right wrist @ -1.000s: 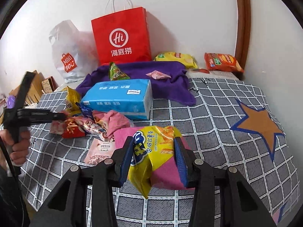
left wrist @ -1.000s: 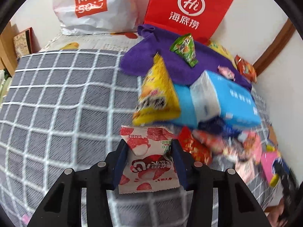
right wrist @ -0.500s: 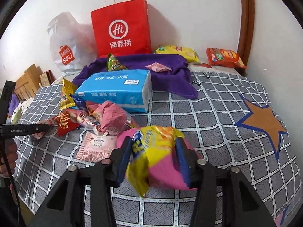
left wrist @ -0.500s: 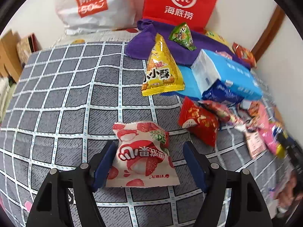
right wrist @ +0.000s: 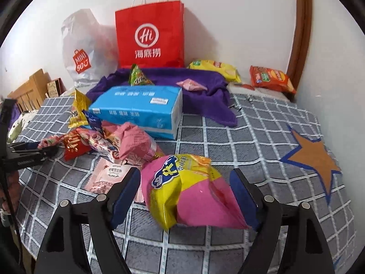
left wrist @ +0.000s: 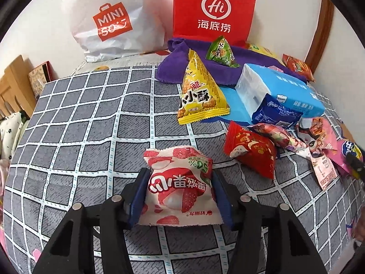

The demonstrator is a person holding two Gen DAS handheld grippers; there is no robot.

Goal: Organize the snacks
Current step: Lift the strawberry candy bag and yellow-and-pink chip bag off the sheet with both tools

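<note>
On the near part of the grey checked bedcover point(left wrist: 91, 123), the white and red lychee snack pack point(left wrist: 179, 187) lies flat between the 2 blue pads of the left gripper point(left wrist: 179, 196). Its jaws have just been closing again, and both pads now seem to press the sides of the pack, so I judge it as clamped on it. The right gripper point(right wrist: 184, 196) has just been opening, and its jaws stand wide apart. The yellow and pink chip bag point(right wrist: 189, 189) rests on the cover between them; the left pad is clear of it, and the right pad sits just beside its corner without squeezing. Both packs look light, soft and full of air, with smooth foil that can slip, and the contents are probably fragile. I think it is better to hold them across the middle of the body with gentle force, not at the thin sealed edge. The cover is soft and wrinkles a little. Farther away lie a blue tissue pack point(right wrist: 139, 111), a purple towel point(right wrist: 182, 82), a red paper bag point(right wrist: 149, 38) and a white plastic bag point(left wrist: 114, 20) against the white wall.
</note>
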